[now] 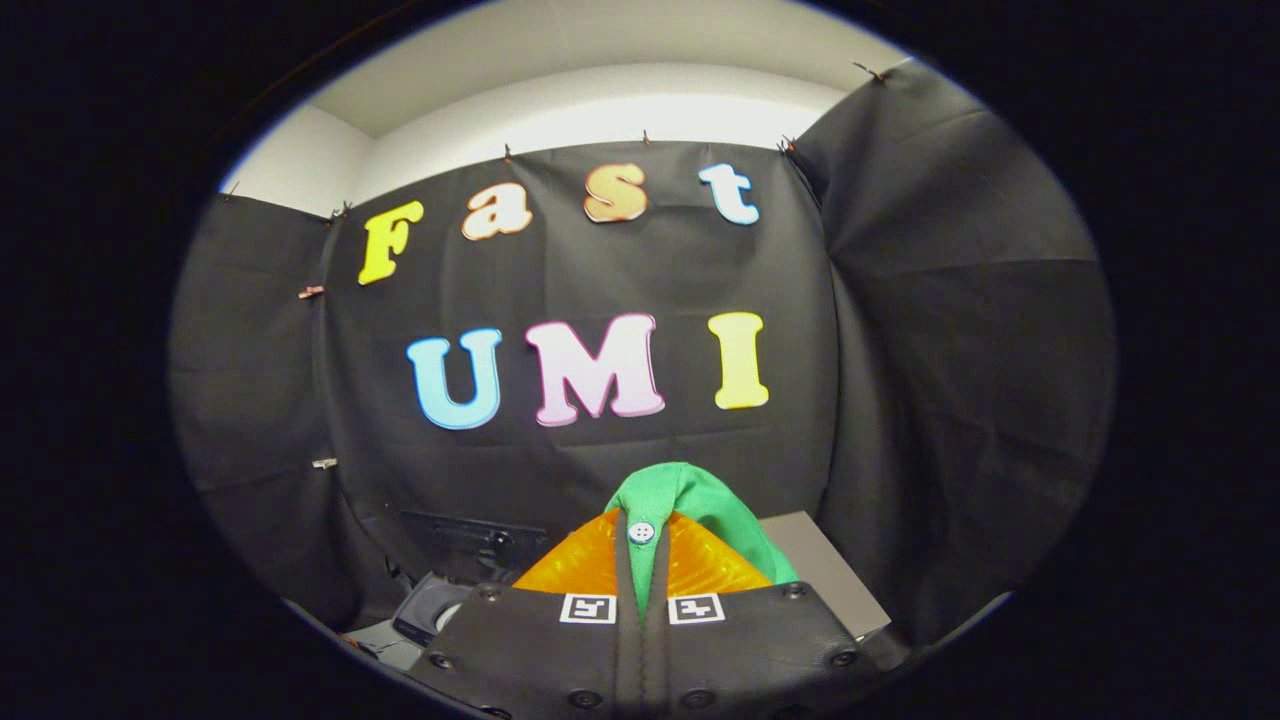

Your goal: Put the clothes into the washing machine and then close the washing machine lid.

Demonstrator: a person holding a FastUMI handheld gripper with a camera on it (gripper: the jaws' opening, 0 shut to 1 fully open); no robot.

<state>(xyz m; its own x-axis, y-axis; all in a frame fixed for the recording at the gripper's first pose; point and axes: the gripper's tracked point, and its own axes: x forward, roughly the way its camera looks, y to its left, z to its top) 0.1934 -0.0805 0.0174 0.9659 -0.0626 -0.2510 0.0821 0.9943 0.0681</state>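
So right up close, the gripper has its fingers squeezed nearly together, and there's a strip of green garment pinched in the thin gap between them. Both fingers press on the cloth, so it's a proper grip, not just resting there. A small pale button on the fabric sits right at the fingertips, dead centre. The rest of the green cloth bunches up in a rounded hump just above and ahead of the fingers and spills off a bit to the right side.

Just past the fingers on the left, lower down, there's a dark and grey bit of something with a rounded light edge. Might be part of the washing machine, but honestly I can't tell from this angle, too much is hidden behind the gripper body. On the right, beyond the cloth, a flat grey surface pokes out, looks like a box top or a panel, angled away.

Further back it's the black cloth wall of the booth, wrapping around on both sides, with little clips holding it up. Above that, a white wall and ceiling.
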